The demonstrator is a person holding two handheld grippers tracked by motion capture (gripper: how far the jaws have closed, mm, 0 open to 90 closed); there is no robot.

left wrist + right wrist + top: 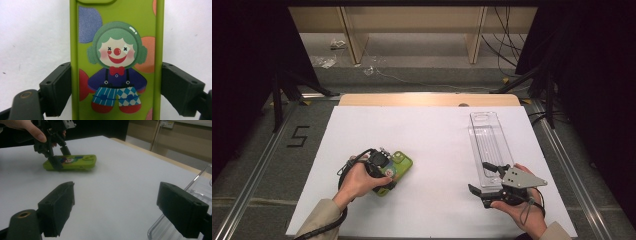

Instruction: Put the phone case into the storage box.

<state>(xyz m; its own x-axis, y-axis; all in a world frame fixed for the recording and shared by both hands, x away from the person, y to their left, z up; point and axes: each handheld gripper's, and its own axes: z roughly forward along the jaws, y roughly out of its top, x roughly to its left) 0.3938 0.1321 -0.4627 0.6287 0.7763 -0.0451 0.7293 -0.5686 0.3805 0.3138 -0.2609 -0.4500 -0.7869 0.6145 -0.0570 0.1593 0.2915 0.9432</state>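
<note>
A lime-green phone case with a clown picture lies on the white sheet at the left. My left gripper comes down on it from above. In the left gripper view the two black pads touch both long edges of the case, so my left gripper is shut across its width. My right gripper stands open at the right, beside the near end of a clear plastic tray, with nothing between its jaws. The right gripper view looks past my right gripper at the case and the left gripper.
A white sheet covers the table, whose wooden far edge shows beyond it. The clear tray lies lengthwise at the right. A "5" is marked on the floor at the left. Metal rails run along both sides.
</note>
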